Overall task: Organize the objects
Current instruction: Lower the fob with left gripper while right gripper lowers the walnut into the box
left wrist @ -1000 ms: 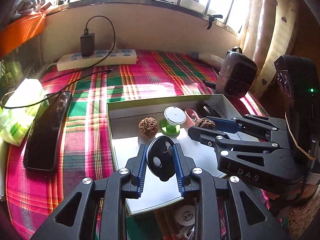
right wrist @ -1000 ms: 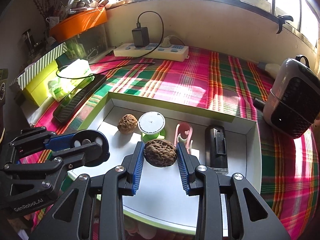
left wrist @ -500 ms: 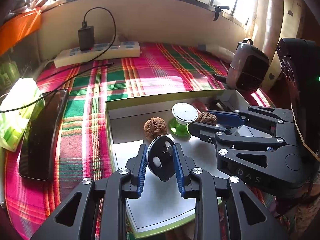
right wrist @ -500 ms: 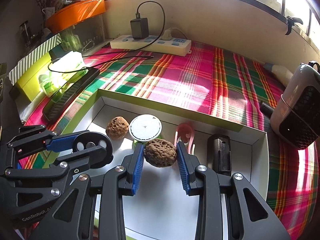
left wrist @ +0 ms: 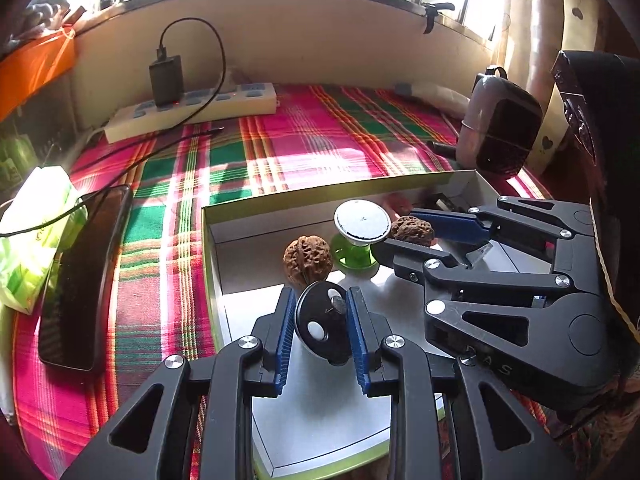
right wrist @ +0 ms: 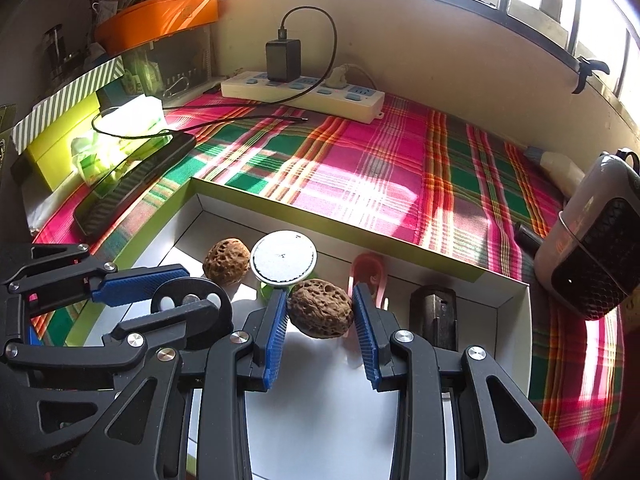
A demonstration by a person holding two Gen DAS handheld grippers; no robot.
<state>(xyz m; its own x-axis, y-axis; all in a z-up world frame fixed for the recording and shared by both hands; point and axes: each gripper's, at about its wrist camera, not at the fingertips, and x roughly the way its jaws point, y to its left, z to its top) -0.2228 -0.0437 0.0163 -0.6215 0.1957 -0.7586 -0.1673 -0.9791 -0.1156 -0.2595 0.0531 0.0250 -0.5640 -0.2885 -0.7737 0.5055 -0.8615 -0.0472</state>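
A plaid cloth (right wrist: pixel 360 184) under a sunlit window carries a shallow green-edged box (right wrist: pixel 320 216). Over its white floor the right gripper (right wrist: pixel 320 316) clamps a wrinkled walnut (right wrist: pixel 320 307), long axis crosswise between the blue pads. The left gripper (left wrist: pixel 322 326) pinches a black disc (left wrist: pixel 320 326) on edge, its flat face tilted leftward. A second walnut (left wrist: pixel 307 258) sits inside beside a green spool (left wrist: pixel 360 236).

left gripper (left wrist: pixel 322 330): black moulded plastic frame with triangular cut-outs, silver round screw heads at the joints, blue ribbed pads lining both fingers. right gripper (right wrist: pixel 322 322): same black frame, same silver screws, same blue ribbed pads. in the left wrist view, raised lettering on its flank and a black housing at 3 o'clock.
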